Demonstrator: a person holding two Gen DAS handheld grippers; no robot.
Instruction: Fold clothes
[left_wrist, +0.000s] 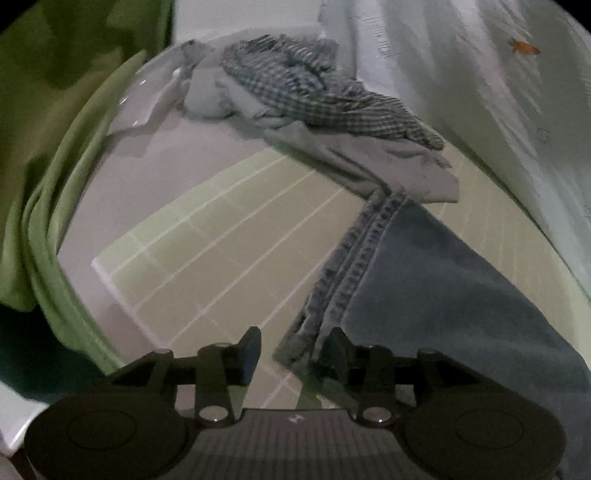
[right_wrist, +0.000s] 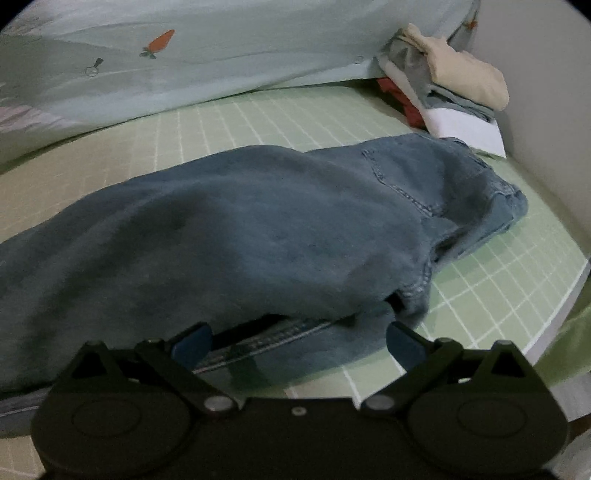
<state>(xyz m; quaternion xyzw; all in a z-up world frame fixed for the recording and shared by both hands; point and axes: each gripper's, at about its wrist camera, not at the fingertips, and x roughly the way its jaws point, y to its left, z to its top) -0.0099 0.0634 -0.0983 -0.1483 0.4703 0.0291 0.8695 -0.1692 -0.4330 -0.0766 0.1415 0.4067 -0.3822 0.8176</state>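
Lengthwise, the jeans (right_wrist: 240, 236) sprawl across my green mat (right_wrist: 295, 122), waist far right. Both tools sit at the near edge: right gripper (right_wrist: 297, 341) spread wide, left gripper (left_wrist: 291, 354) parted around the hem (left_wrist: 343, 273).

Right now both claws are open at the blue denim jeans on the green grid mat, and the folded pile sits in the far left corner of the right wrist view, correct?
Not quite: the folded pile of cream, grey and white clothes sits in the far right corner, as the right wrist view shows. The rest holds: left claw and right claw are open at the blue denim jeans on the green grid mat.
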